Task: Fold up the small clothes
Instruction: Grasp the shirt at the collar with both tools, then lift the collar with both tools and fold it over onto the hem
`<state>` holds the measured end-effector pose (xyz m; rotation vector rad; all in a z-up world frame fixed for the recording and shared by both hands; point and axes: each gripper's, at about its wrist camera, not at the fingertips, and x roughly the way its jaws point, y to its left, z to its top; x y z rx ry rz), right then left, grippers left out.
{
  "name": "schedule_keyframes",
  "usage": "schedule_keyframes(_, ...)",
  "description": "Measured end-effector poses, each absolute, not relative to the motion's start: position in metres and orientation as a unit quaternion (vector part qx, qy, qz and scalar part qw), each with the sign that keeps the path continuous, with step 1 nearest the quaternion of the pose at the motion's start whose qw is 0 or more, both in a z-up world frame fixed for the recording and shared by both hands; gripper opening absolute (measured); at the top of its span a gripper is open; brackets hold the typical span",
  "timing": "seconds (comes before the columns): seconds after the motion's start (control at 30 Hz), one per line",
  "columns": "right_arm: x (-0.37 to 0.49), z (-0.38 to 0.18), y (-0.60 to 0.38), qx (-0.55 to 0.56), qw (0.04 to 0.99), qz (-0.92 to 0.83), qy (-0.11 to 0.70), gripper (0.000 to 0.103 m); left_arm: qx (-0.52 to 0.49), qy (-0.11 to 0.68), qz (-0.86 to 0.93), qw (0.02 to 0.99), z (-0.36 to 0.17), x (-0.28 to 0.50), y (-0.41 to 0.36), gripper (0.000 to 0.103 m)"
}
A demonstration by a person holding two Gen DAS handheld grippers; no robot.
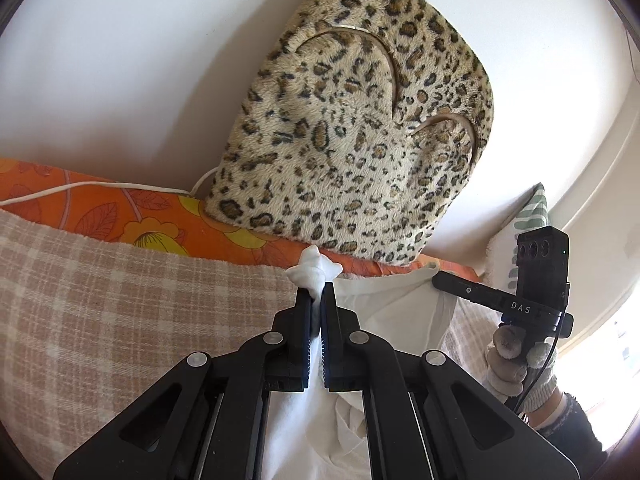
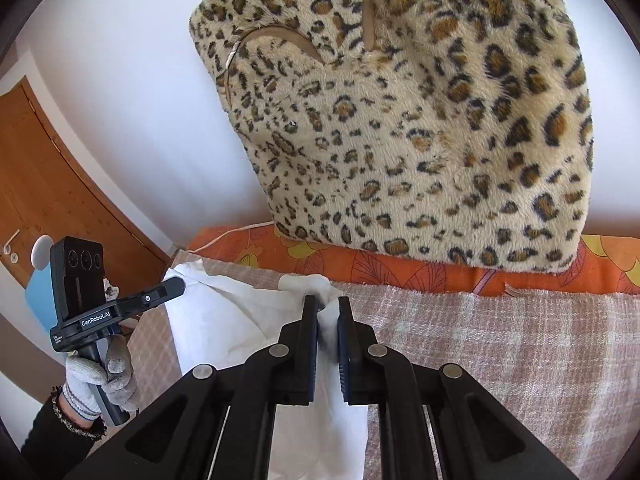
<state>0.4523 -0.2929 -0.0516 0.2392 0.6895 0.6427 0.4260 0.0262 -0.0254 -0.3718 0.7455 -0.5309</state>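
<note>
A small white garment [image 1: 396, 312] hangs stretched between my two grippers above a beige checked blanket [image 1: 132, 312]. My left gripper [image 1: 316, 292] is shut on one bunched corner of it, a tuft of cloth poking out past the fingertips. In the right wrist view my right gripper [image 2: 328, 306] is shut on the other corner of the white garment [image 2: 224, 320]. Each view shows the other gripper too: the right gripper [image 1: 436, 278] at the cloth's far edge, the left gripper [image 2: 180, 282] at its left edge, both in gloved hands.
A large leopard-print cushion [image 1: 356, 128] leans on the white wall behind an orange floral sheet [image 1: 132, 212]. A white cable [image 1: 80, 188] runs along the sheet. A striped pillow [image 1: 528, 220] sits at the right; a wooden door [image 2: 48, 184] is at the left.
</note>
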Motion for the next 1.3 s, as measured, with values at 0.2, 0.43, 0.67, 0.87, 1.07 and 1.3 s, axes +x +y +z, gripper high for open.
schedule_keyframes(0.2,0.413,-0.035,-0.298,0.108,0.889,0.319,0.311,0.007,-0.175,0.351,-0.261,0.882,-0.007,0.39,0.026,0.003)
schedule_keyframes(0.43,0.353,-0.026,-0.295,0.095,0.894,0.319,0.299,0.007,-0.154,0.343,-0.265,0.888,0.005,0.334,0.024,0.003)
schedule_keyframes(0.67,0.294,-0.037,-0.296,0.09,0.906,0.309,0.275,0.007,-0.152,0.347,-0.269,0.885,-0.001,0.277,0.028,0.003)
schedule_keyframes(0.87,0.241,-0.055,-0.299,0.068,0.905,0.314,0.279,0.007,-0.128,0.355,-0.281,0.882,-0.016,0.225,0.025,0.003)
schedule_keyframes(1.07,0.186,-0.088,-0.284,0.028,0.903,0.315,0.292,0.007,-0.089,0.388,-0.281,0.873,-0.052,0.184,0.026,0.003)
schedule_keyframes(1.3,0.151,-0.128,-0.267,-0.04,0.9,0.301,0.314,0.007,-0.014,0.407,-0.266,0.874,-0.08,0.16,0.026,0.003)
